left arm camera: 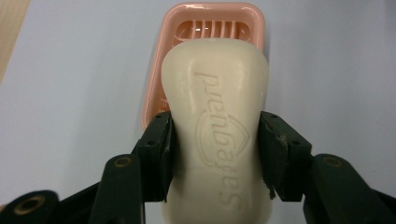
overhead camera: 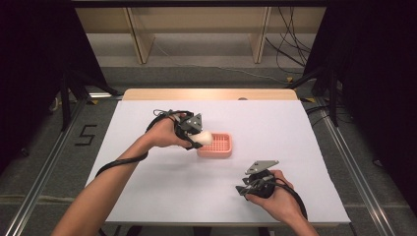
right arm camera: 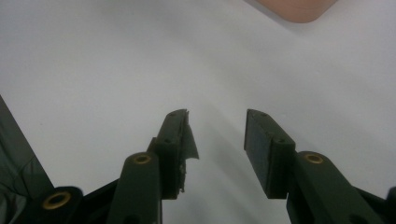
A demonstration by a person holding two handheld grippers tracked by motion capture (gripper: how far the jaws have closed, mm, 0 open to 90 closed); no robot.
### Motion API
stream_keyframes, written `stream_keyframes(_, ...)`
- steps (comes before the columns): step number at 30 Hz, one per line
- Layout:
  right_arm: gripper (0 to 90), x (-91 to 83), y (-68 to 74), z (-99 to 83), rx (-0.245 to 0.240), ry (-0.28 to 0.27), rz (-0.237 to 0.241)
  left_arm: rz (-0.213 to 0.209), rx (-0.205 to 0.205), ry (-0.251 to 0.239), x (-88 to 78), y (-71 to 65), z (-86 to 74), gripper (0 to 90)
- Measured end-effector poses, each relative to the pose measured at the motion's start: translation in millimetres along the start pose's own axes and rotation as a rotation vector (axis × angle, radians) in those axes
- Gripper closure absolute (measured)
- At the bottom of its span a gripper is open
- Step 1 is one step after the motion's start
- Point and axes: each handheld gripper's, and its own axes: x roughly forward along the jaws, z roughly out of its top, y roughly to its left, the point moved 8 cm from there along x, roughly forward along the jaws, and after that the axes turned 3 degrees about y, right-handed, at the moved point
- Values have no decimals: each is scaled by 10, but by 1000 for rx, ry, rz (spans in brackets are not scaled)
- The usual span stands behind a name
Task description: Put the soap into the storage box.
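Table: a white sheet (overhead camera: pixel 162 182) covers the table top, with a strip of bare wood (overhead camera: pixel 211 94) showing along the far edge.
Soap dish: a pink slotted soap dish (overhead camera: pixel 220 145) sits on the sheet near the middle of the table, a little toward the far side.
Soap: a cream bar of soap (left arm camera: pixel 217 126), with raised lettering on its upper face, is off the table, gripped across its width. In the left gripper view its far end hangs over the near part of the dish, whose slots show beyond it.
Left gripper: the left gripper (overhead camera: pixel 195 132) is at the dish's left end, held by the person's left hand (overhead camera: pixel 162 133). Its two black jaws are clamped on the bar's sides, one pad (left arm camera: pixel 161 154) against each flank.
Right gripper: the right gripper (overhead camera: pixel 250 186) is at the near right of the sheet, well apart from the dish, in the person's right hand (overhead camera: pixel 275 196). Its jaws stand apart with a narrow gap and nothing between them, only white sheet beneath. The left pad (right arm camera: pixel 180 149) looks torn at its edge.
Dish from the right gripper view: a pink corner shows at the top edge.
Floor: grey floor with a marked "5" (overhead camera: pixel 86 134) lies left of the table.
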Motion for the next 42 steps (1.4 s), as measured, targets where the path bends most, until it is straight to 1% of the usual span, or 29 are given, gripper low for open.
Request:
stream_keyframes(1, 597, 0, 0, 0, 0, 0, 0, 0, 0, 0, 0, 0, 0, 489)
stream_keyframes(2, 597, 1, -7, -4, 1, 0, -5, 3, -5, -11, 17, 4, 17, 489)
stream_keyframes(3, 597, -1, -5, -7, 4, 1, -5, -1, -6, -6, 22, 3, 18, 489)
stream_keyframes(4, 597, -2, -4, -9, 5, 1, -4, 3, 12, 5, 22, 19, 16, 489)
stream_keyframes(5, 597, -2, -4, -9, 5, 1, -4, 3, 12, 5, 22, 19, 16, 489)
stream_keyframes(6, 597, 3, -7, -12, 6, -3, -10, 1, -2, -3, 34, 15, 29, 489)
stream_keyframes(7, 597, -8, 3, -14, 14, 1, -3, -3, 13, 13, 30, 26, 22, 489)
stream_keyframes(8, 597, -12, -4, -11, 4, -2, -1, 1, 9, 5, 42, 34, 42, 489)
stream_keyframes(10, 597, -3, -4, -10, 5, -14, 1, -3, 16, 8, 44, 46, 60, 489)
stream_keyframes(12, 597, 2, -9, -11, 10, -17, -5, 4, 21, 5, 51, 58, 82, 489)
stream_keyframes(13, 597, -4, -7, -19, 19, -11, -7, 4, 21, 5, 51, 58, 82, 489)
stream_keyframes(14, 597, -2, -16, -23, 11, -12, -14, -1, 31, 11, 59, 63, 97, 489)
stream_keyframes(16, 597, -4, -12, -18, 10, -18, -5, 0, 32, 14, 72, 66, 111, 489)
stream_keyframes(23, 597, -11, -17, -26, 13, -17, -9, -1, 41, 9, 120, 72, 152, 489)
stream_keyframes(24, 598, -28, -17, -39, 19, 2, -10, 0, 43, 9, 135, 72, 161, 489)
stream_keyframes(27, 597, -27, -17, -43, 19, 4, -9, -2, 55, 16, 155, 79, 173, 489)
stream_keyframes(28, 597, -15, 2, -39, 36, -8, -4, -7, 55, 19, 161, 77, 176, 489)
stream_keyframes(29, 597, -15, 2, -39, 36, -8, -4, -7, 55, 19, 161, 77, 176, 489)
stream_keyframes(30, 597, -25, -13, -41, 21, -2, -7, -5, 52, 17, 169, 76, 182, 489)
stream_keyframes(31, 597, -32, -14, -44, 17, 4, -5, -5, 52, 15, 177, 75, 188, 489)
stream_keyframes(32, 597, -32, -14, -44, 17, 4, -5, -15, 54, 22, 179, 74, 191, 489)
stream_keyframes(33, 597, -22, -29, -41, 5, -2, -14, -8, 52, 15, 191, 75, 200, 489)
stream_keyframes(34, 597, -17, -39, -44, 7, 1, -23, -10, 55, 16, 198, 79, 206, 489)
stream_keyframes(35, 597, -22, -27, -43, 10, -1, -11, -16, 54, 22, 198, 77, 206, 489)
stream_keyframes(36, 597, -22, -28, -42, 9, -3, -11, -9, 53, 15, 208, 78, 213, 489)
stream_keyframes(39, 598, -22, -28, -43, 9, -2, -10, -9, 53, 19, 223, 83, 227, 489)
stream_keyframes(40, 597, -18, -14, -42, 21, -9, -6, -8, 57, 20, 237, 88, 236, 489)
stream_keyframes(41, 597, -16, -35, -34, -5, -15, -8, -10, 56, 22, 243, 87, 241, 489)
stream_keyframes(42, 597, -16, -18, -38, 15, -13, -5, -11, 54, 18, 251, 87, 250, 489)
